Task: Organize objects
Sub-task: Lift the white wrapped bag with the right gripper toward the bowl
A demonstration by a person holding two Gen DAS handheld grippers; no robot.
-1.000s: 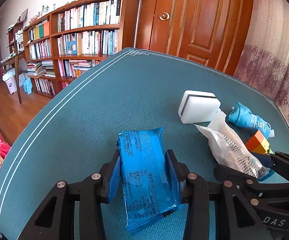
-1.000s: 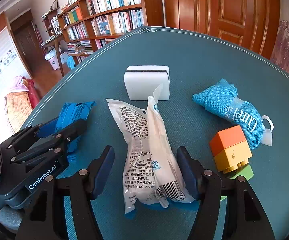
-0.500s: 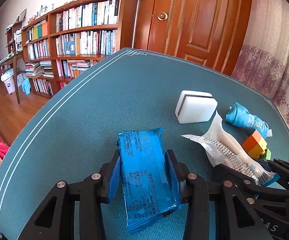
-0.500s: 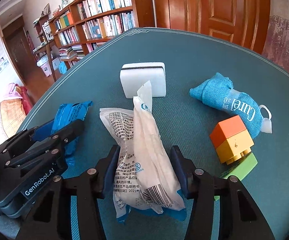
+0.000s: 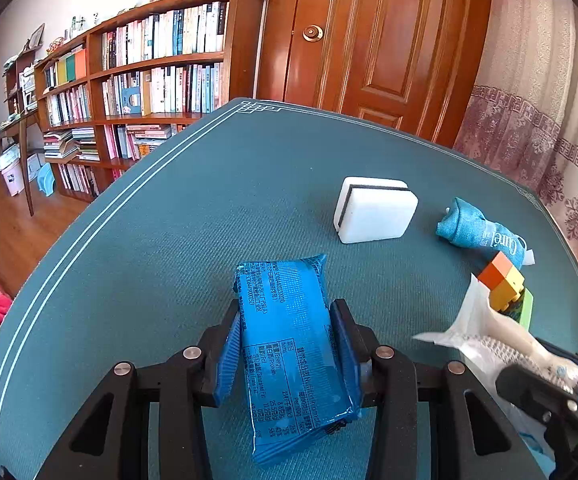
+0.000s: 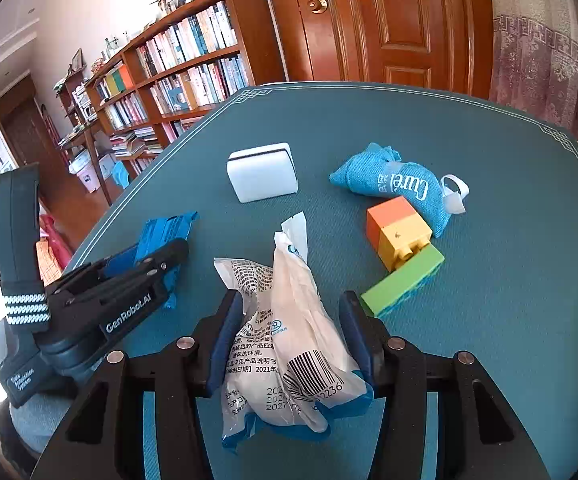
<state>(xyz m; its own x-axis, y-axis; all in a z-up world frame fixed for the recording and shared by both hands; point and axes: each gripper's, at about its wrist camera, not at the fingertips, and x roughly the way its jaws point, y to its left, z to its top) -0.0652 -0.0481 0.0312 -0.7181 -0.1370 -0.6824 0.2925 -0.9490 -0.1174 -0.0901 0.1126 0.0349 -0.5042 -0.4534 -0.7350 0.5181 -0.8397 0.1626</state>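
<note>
My left gripper is shut on a blue snack packet, which lies lengthwise between the pads just above the teal table mat. In the right wrist view that same left gripper sits at the left with the blue packet sticking out ahead of it. My right gripper is shut on a white printed packet, its pads squeezing both sides and its crumpled top standing up. The white packet also shows at the lower right of the left wrist view.
A white sponge with a dark stripe stands mid-table. Right of it lies a blue cloth pouch. An orange-and-yellow block leans on a green block close to the right finger. A bookshelf and a wooden door stand beyond the table.
The right jaws closed in on the white packet, and the right gripper carried it away to the right of the left gripper. The left gripper and blue packet stayed put.
</note>
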